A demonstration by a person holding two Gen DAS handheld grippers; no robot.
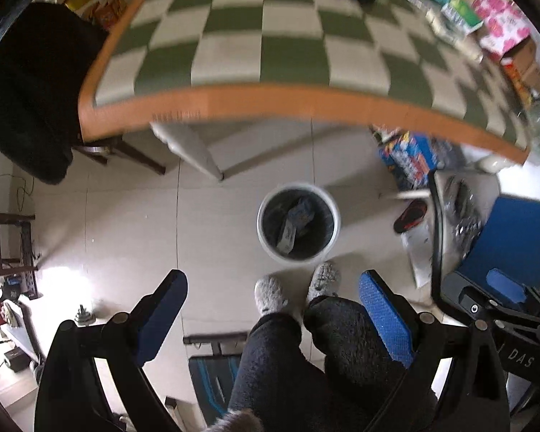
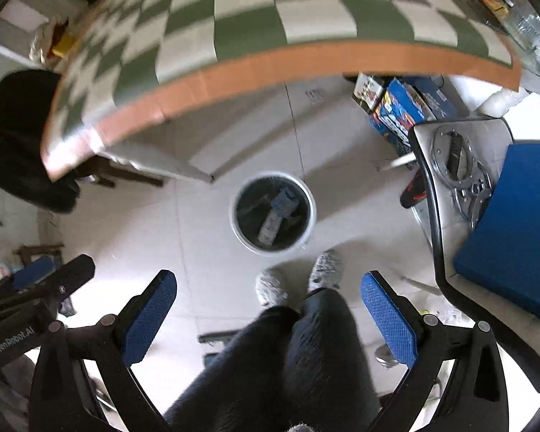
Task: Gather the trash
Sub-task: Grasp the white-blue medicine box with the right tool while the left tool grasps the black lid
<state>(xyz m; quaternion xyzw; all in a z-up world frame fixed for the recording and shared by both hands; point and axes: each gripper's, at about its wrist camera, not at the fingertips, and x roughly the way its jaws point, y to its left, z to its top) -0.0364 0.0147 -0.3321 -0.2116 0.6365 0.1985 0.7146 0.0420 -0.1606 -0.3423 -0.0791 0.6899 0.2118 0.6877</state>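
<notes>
on the tiled floor at frame centre the bin [image 1: 298, 229] sits ahead of both empty, wide-open claws, left claw [image 1: 273, 309] and right claw [image 2: 269, 306], while the trash on the worktop [image 1: 234, 57] lies far off at the upper right.

Glossy floor tiles [image 2: 234, 136], white plastic bin [image 2: 307, 234], fuzzy slippers [image 2: 325, 266].

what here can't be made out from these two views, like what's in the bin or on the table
- Trash bin contents: both views blurred; only a bluish carton-like piece shows against the dark liner.
- Items at the table's far right edge: left wrist view, motion-blurred and crowded; labels unreadable.
- The same items, right wrist view: cut off by the top edge.
- Boxes under the table: partly hidden by the tabletop.
- Left gripper and right gripper: open, empty.
</notes>
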